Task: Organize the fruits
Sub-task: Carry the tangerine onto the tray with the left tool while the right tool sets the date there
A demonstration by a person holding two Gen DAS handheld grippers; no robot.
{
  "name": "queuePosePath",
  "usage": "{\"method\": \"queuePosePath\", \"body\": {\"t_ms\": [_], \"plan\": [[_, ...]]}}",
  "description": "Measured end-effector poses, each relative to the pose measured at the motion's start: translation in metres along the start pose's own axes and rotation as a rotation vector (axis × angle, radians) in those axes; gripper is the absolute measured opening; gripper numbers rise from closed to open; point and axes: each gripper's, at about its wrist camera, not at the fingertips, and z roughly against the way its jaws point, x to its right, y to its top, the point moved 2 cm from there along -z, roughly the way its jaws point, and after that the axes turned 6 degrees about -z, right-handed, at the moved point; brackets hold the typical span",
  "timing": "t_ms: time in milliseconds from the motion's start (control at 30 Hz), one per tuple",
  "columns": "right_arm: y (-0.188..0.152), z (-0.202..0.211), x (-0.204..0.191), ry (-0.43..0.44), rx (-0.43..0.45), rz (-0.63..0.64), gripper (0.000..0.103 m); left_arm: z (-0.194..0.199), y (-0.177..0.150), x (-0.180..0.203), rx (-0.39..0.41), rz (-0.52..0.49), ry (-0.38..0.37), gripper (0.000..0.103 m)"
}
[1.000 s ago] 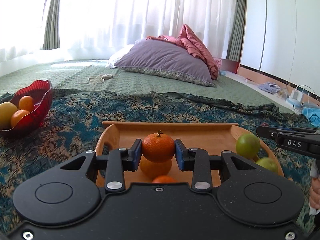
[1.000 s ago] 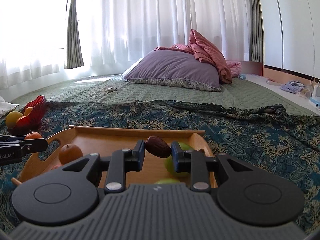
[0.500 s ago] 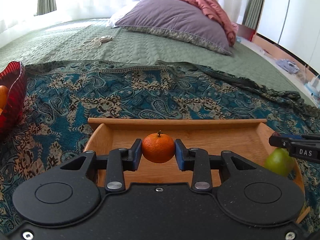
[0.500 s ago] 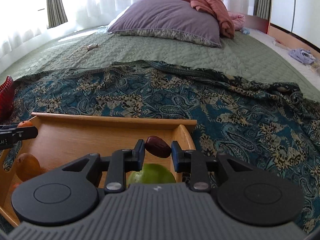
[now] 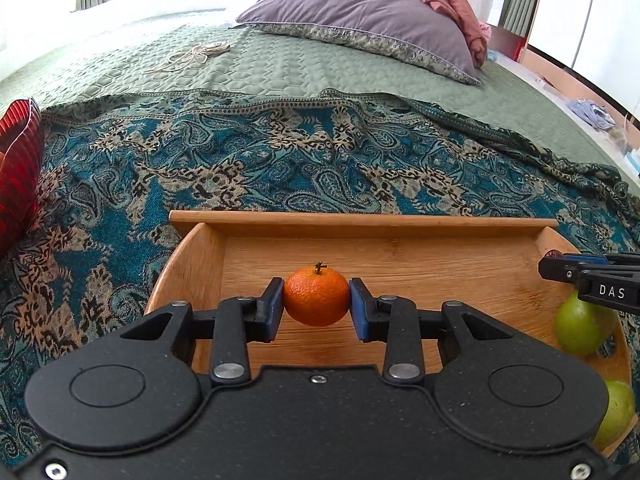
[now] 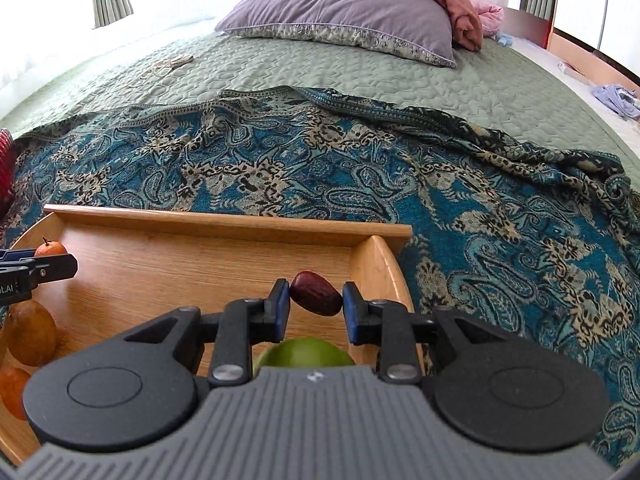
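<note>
My left gripper [image 5: 316,304] is shut on a small orange mandarin [image 5: 316,296] with a stem, held over the left part of the wooden tray [image 5: 360,224]. My right gripper [image 6: 314,306] is shut on a dark red date [image 6: 316,299], held over the tray's right end [image 6: 380,268]. A green fruit [image 6: 304,352] lies in the tray just below the date. Two green fruits [image 5: 580,328] lie at the tray's right side in the left wrist view. Orange fruits [image 6: 30,332] lie at the tray's left side in the right wrist view, where the mandarin [image 6: 50,248] also shows.
The tray rests on a blue paisley cloth [image 5: 280,160] over a green quilted bedspread [image 5: 320,68]. A red bowl [image 5: 18,164] stands at the far left. A purple pillow [image 5: 360,12] and a loose cord [image 5: 192,54] lie farther back.
Both grippers have tilted down and moved forward over the tray, each still holding its fruit. The red bowl has slid to the left edge of both views.
</note>
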Motion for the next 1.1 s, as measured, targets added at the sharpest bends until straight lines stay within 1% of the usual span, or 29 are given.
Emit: {"method": "queuePosePath", "body": {"t_ms": [200, 500, 767, 800, 867, 900, 1000, 1033, 1100], "plan": [[-0.001, -0.007, 0.002, -0.006, -0.013, -0.012, 0.032, -0.005, 0.000, -0.001, -0.009, 0.013, -0.001, 0.033], [-0.003, -0.013, 0.004, -0.001, -0.022, -0.027, 0.033, -0.011, -0.003, 0.002, -0.023, 0.006, 0.004, 0.033], [-0.004, -0.013, 0.004, 0.003, -0.009, -0.041, 0.033, -0.011, -0.003, 0.004, -0.016, -0.004, 0.010, 0.033], [-0.005, -0.013, 0.004, 0.005, -0.005, -0.046, 0.034, -0.011, -0.003, 0.003, -0.015, -0.003, 0.012, 0.033], [-0.007, -0.011, 0.005, 0.011, 0.007, -0.053, 0.040, -0.007, -0.004, 0.002, 0.001, 0.006, 0.015, 0.035], [-0.008, -0.010, 0.005, 0.011, 0.016, -0.053, 0.048, -0.005, -0.005, 0.001, 0.009, 0.009, 0.011, 0.038], [-0.012, -0.003, 0.006, 0.027, 0.048, -0.045, 0.050, 0.006, -0.007, -0.001, 0.037, 0.006, 0.000, 0.042], [-0.013, 0.000, 0.006, 0.032, 0.060, -0.040, 0.053, 0.010, -0.008, -0.001, 0.048, -0.002, 0.002, 0.043], [-0.016, 0.006, 0.005, 0.041, 0.083, -0.035, 0.056, 0.020, -0.010, 0.000, 0.075, -0.022, 0.008, 0.051]]}}
